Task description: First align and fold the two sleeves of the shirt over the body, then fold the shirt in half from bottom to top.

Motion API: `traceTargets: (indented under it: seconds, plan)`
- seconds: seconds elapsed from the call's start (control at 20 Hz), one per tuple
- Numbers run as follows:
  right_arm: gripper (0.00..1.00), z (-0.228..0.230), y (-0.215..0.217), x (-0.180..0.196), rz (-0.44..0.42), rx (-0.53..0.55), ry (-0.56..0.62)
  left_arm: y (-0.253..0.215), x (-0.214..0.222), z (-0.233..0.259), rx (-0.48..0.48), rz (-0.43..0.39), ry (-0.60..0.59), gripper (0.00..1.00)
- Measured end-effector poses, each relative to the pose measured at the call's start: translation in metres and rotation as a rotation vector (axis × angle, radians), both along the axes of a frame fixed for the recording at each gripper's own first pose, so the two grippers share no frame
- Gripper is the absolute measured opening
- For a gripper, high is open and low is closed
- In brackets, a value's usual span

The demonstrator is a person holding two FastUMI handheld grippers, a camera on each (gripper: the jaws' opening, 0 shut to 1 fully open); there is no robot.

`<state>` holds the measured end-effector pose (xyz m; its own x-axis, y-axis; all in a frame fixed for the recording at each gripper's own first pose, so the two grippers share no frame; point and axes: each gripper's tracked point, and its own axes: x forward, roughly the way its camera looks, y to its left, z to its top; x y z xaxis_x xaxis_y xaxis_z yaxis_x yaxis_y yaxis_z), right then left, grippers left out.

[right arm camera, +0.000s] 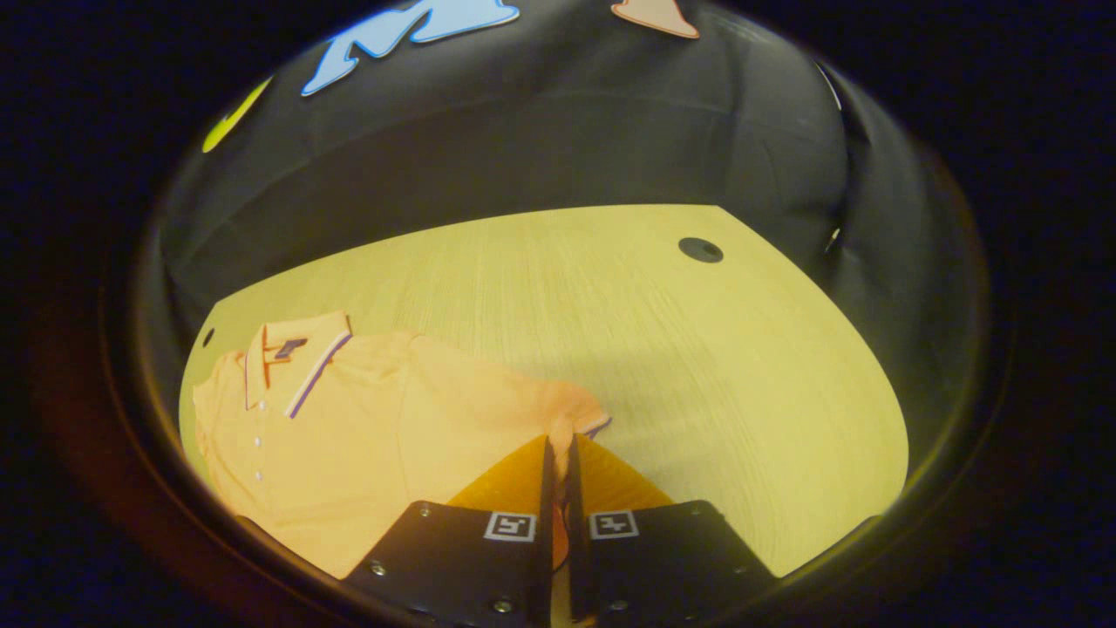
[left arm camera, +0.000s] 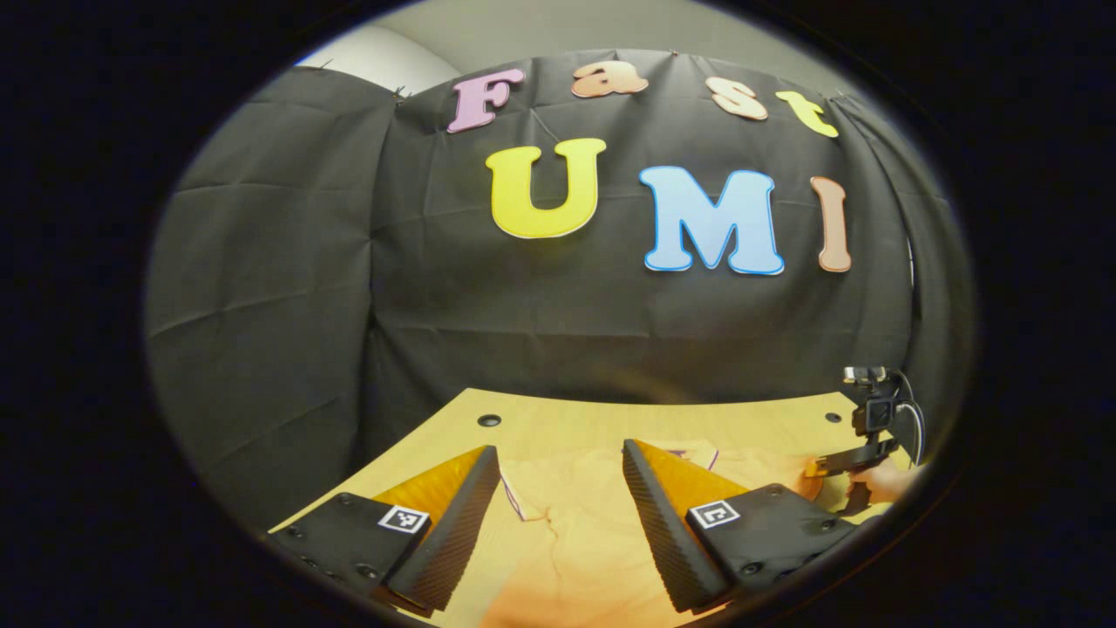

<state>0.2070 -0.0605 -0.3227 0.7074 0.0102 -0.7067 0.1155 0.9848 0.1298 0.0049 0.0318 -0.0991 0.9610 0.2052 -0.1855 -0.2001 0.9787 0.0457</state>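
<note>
**One orange polo shirt on a wooden table, its sleeve pinched by the right gripper**

One orange polo shirt (right arm camera: 349, 419) lies flat on a pale wooden table (right arm camera: 697, 366), front side up. In the right gripper view it sits toward the left part of the tabletop. Its collar (right arm camera: 292, 358), trimmed with a dark stripe, points toward the far edge, and a row of small white buttons runs down the placket. One short sleeve (right arm camera: 567, 419) reaches out to the right, ending in a striped cuff.

The right gripper (right arm camera: 558, 453) has its two fingers drawn together on that sleeve near the cuff, with a thin fold of orange fabric showing between them. In the left gripper view the same gripper (left arm camera: 815, 469) appears far off at the right edge, down at the shirt, with a hand (left arm camera: 885, 480) behind it.

The left gripper (left arm camera: 561, 475) hangs over the shirt (left arm camera: 567, 523) with its fingers spread wide apart and nothing between them. Orange cloth and a dark-edged seam show in the gap below.

Round dark holes (right arm camera: 700, 250) dot the tabletop near its far corners. Black cloth (left arm camera: 523, 314) forms the booth wall behind the table.
</note>
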Motion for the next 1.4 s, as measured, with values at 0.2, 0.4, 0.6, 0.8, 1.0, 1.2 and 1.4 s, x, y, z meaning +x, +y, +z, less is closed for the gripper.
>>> traceTargets:
  seconds: [0.2,0.4,0.6,0.8,1.0,1.2,1.4]
  plan:
    - [0.08,0.011,0.005,0.002,0.033,-0.043,-0.024,0.003,-0.008,-0.002,-0.007,0.014,0.0,0.94]
    - [0.08,0.048,0.021,0.002,0.104,-0.095,-0.122,0.005,-0.015,-0.003,-0.019,0.026,-0.004,0.93]
    - [0.01,0.07,0.046,0.0,0.177,-0.144,-0.176,0.009,-0.02,-0.002,-0.027,0.033,-0.016,0.94]
    - [0.01,0.085,0.078,-0.009,0.259,-0.173,-0.212,0.02,-0.028,-0.001,-0.035,0.057,-0.029,0.94]
    - [0.01,0.094,0.115,-0.016,0.339,-0.163,-0.236,0.036,-0.039,-0.002,-0.051,0.09,-0.038,0.94]
    - [0.01,0.086,0.14,-0.023,0.387,-0.158,-0.215,0.047,-0.048,-0.004,-0.057,0.116,-0.04,0.94]
    - [0.04,0.068,0.159,-0.027,0.402,-0.119,-0.161,0.057,-0.054,-0.008,-0.059,0.127,-0.034,0.93]
